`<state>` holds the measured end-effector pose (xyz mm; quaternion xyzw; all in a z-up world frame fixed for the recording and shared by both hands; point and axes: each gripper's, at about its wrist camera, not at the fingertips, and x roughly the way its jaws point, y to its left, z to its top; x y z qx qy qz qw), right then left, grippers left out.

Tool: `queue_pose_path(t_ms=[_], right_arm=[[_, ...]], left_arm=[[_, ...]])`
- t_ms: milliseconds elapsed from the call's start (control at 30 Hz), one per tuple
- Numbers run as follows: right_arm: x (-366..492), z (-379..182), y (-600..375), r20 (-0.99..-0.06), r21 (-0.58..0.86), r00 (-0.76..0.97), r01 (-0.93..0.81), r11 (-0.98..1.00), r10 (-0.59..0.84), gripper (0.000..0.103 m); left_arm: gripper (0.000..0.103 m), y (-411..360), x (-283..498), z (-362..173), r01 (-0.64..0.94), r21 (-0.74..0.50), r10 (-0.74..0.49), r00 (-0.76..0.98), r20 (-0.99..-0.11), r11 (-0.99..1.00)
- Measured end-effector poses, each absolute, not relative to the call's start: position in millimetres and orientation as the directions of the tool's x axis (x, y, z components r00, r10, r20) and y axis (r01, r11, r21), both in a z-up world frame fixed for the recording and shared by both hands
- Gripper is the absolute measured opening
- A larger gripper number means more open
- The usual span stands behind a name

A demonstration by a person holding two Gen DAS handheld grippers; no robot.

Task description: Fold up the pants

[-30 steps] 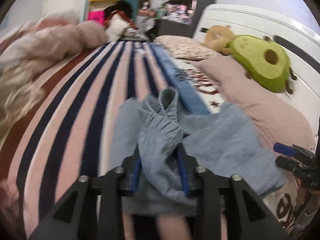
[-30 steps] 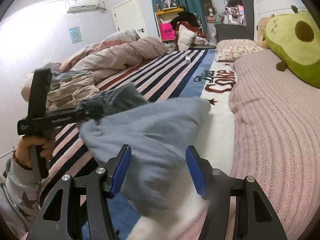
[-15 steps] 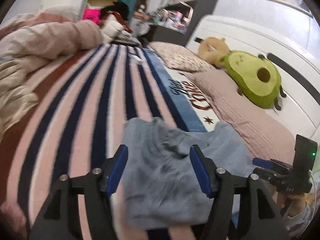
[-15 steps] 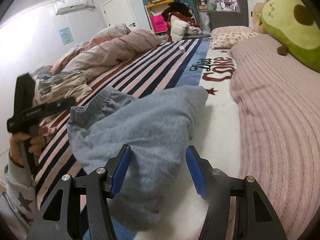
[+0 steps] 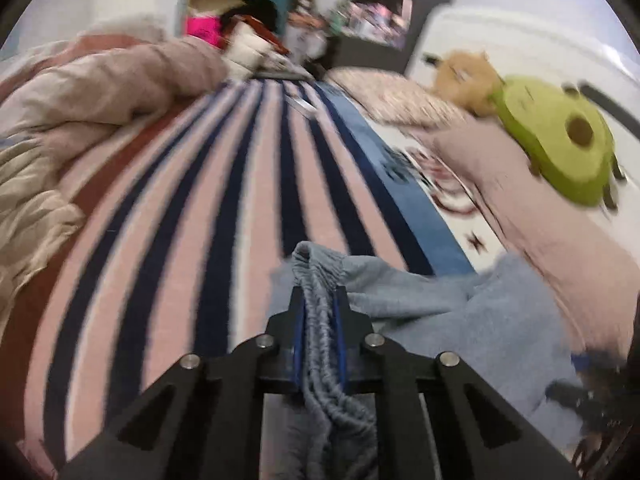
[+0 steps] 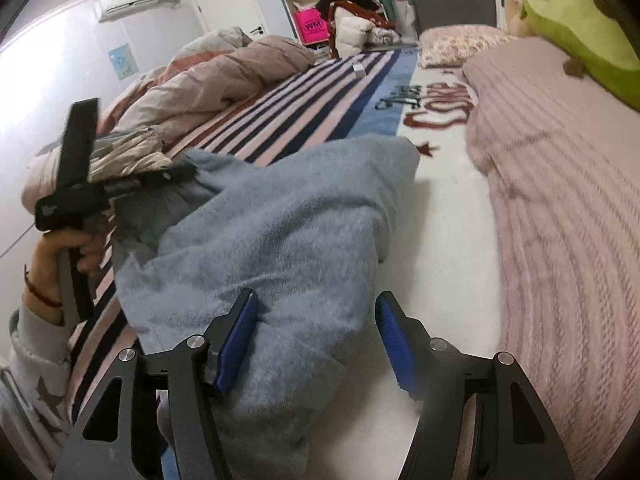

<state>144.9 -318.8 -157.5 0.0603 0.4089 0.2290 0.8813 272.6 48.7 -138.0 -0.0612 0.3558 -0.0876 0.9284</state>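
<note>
Left tongs (image 5: 319, 312) just closed, clamped on the waistband (image 5: 316, 272) of the pants (image 6: 280, 232); half a second earlier they gaped. Right tongs (image 6: 316, 340) stood apart, pants under and ahead of them, ungripped. Likely next: right grabs.

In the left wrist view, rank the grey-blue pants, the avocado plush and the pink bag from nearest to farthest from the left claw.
1. Grey-blue pants: waistband pinched in the left claw, bottom centre.
2. Avocado plush: on the pink pillow, upper right.
3. Pink bag: beyond the bed's far end, top left of centre.
</note>
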Motion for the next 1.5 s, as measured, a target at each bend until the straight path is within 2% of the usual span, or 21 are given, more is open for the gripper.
queue_pose_path(t_ms=[133,200,233,267,300,333,367,500,667,733,900,967,1100,1267,1300,1333,1367,1400,1433,1467,1500], right_arm=[[142,-159,-322,-0.705,0.301,0.547,-0.348,0.888,0.452,0.057],[141,-160,-320,-0.717,0.281,0.542,-0.349,0.894,0.438,0.058],[140,-161,-319,-0.724,0.273,0.54,-0.348,0.897,0.43,0.058],[140,-161,-318,-0.73,0.267,0.536,-0.346,0.899,0.423,0.058],[139,-161,-318,-0.732,0.266,0.536,-0.344,0.9,0.422,0.058],[138,-159,-318,-0.731,0.267,0.536,-0.344,0.9,0.421,0.058],[137,-156,-320,-0.729,0.265,0.54,-0.345,0.9,0.421,0.058],[132,-140,-324,-0.709,0.239,0.576,-0.348,0.907,0.407,0.058],[136,-138,-322,-0.707,0.252,0.571,-0.347,0.903,0.417,0.06],[135,-145,-319,-0.727,0.231,0.56,-0.345,0.909,0.398,0.06],[130,-151,-325,-0.738,0.243,0.539,-0.351,0.904,0.407,0.061],[131,-148,-328,-0.731,0.267,0.533,-0.351,0.897,0.426,0.061],[141,-147,-328,-0.708,0.328,0.522,-0.353,0.876,0.475,0.073],[159,-166,-319,-0.719,0.416,0.448,-0.335,0.845,0.532,0.074],[160,-169,-316,-0.72,0.421,0.44,-0.337,0.842,0.536,0.073],[160,-173,-313,-0.719,0.426,0.436,-0.339,0.839,0.541,0.066],[159,-175,-309,-0.718,0.424,0.434,-0.347,0.836,0.545,0.058],[158,-176,-305,-0.715,0.426,0.427,-0.363,0.829,0.554,0.044],[156,-175,-303,-0.714,0.42,0.429,-0.369,0.829,0.553,0.037],[154,-173,-301,-0.715,0.399,0.443,-0.377,0.836,0.541,0.032],[152,-172,-301,-0.71,0.394,0.449,-0.385,0.835,0.542,0.025]], left_arm=[[0.011,66,276,-151,0.07,-0.193,-0.184,0.711,-0.678,0.979],[0.015,67,277,-159,0.066,-0.173,-0.171,0.685,-0.708,0.983],[0.019,68,276,-158,0.067,-0.173,-0.172,0.679,-0.714,0.983],[0.031,70,271,-156,0.06,-0.174,-0.168,0.682,-0.712,0.983],[0.037,73,266,-150,0.061,-0.183,-0.173,0.692,-0.7,0.981],[0.049,76,261,-145,0.072,-0.196,-0.19,0.699,-0.69,0.978],[0.055,79,254,-139,0.099,-0.217,-0.223,0.702,-0.676,0.971],[0.058,77,230,-135,0.19,-0.243,-0.307,0.668,-0.678,0.951],[0.059,87,214,-169,0.13,-0.197,-0.234,0.625,-0.745,0.972],[0.06,100,207,-176,0.111,-0.262,-0.273,0.614,-0.74,0.959],[0.061,103,195,-171,0.142,-0.295,-0.318,0.611,-0.725,0.945],[0.063,102,199,-166,0.169,-0.354,-0.38,0.603,-0.701,0.92],[0.07,86,218,-168,0.208,-0.398,-0.442,0.569,-0.694,0.893],[0.069,66,239,-189,0.199,-0.427,-0.466,0.5,-0.73,0.882],[0.069,60,240,-191,0.2,-0.402,-0.445,0.506,-0.739,0.894],[0.068,57,239,-191,0.204,-0.382,-0.431,0.515,-0.741,0.901],[0.062,55,238,-191,0.206,-0.375,-0.425,0.521,-0.74,0.904],[0.057,55,235,-190,0.204,-0.376,-0.425,0.522,-0.739,0.904],[0.045,57,234,-189,0.201,-0.381,-0.427,0.524,-0.737,0.903],[0.037,58,231,-187,0.198,-0.395,-0.438,0.522,-0.732,0.897],[0.035,60,228,-185,0.201,-0.403,-0.446,0.521,-0.728,0.893]])
